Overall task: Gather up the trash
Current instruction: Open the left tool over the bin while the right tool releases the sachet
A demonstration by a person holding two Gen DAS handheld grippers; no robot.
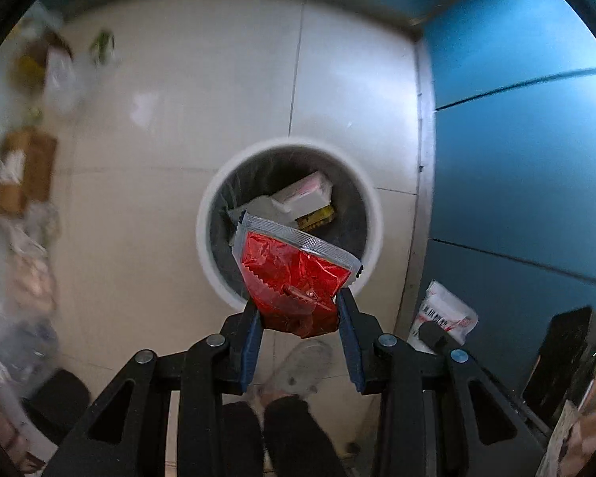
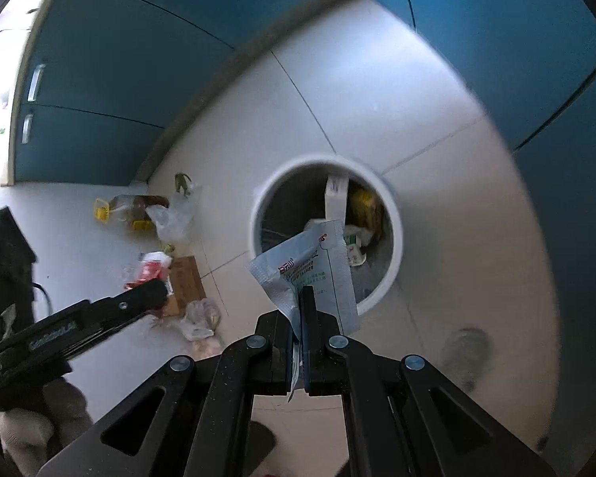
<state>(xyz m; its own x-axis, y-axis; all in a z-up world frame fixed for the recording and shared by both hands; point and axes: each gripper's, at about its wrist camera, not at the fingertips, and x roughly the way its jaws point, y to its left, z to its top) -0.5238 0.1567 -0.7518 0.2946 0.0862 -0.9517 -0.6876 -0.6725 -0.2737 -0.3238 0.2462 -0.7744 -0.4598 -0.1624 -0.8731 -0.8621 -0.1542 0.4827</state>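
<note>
Trash bin (image 1: 218, 278) stands on the floor; left claw (image 1: 300, 314) clamps a red packet (image 1: 294, 274), right claw (image 2: 300, 298) pinches a white sachet (image 2: 318, 262) over it.

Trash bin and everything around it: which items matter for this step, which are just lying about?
In play:
- red packet, clamped in left claw
- white sachet, clamped in right claw
- white bin

Lying about:
- oil bottle
- cardboard piece
- clear bag

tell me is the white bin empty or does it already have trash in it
Not empty. The white bin stands upright and already holds a white carton and a yellow packet.
</note>
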